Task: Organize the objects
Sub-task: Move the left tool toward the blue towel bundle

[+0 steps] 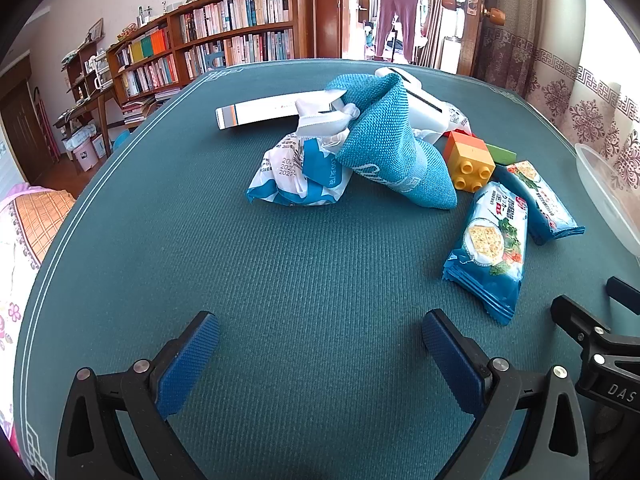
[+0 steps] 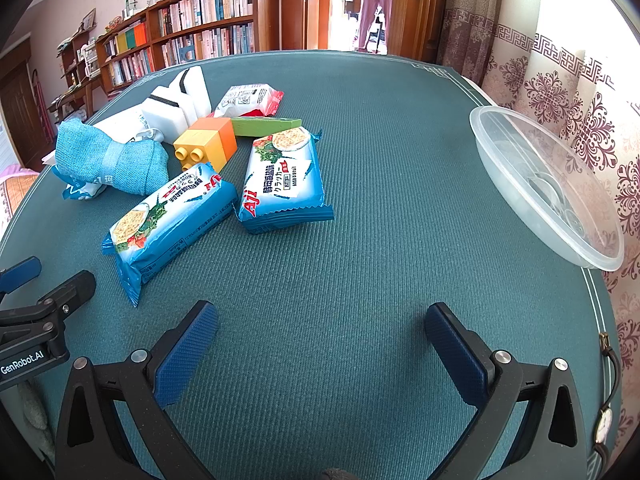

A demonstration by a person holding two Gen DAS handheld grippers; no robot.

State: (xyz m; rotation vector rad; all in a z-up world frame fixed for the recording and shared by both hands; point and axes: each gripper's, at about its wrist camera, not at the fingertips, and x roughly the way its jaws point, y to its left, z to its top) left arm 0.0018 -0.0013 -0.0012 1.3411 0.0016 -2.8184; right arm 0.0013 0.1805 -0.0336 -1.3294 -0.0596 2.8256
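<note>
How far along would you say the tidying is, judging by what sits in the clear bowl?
Nothing looks done: the clear plastic bowl appears empty at the table's right edge. Nothing is in hand either; the left gripper and right gripper are both open over bare cloth. Everything is left: two cracker packs, the toy block, the blue pouch and other items remain clustered.

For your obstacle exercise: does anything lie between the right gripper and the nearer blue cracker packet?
Nothing visible does. Only bare green table mat separates the open right gripper from the nearer blue cracker packet, which lies ahead to its left.
</note>
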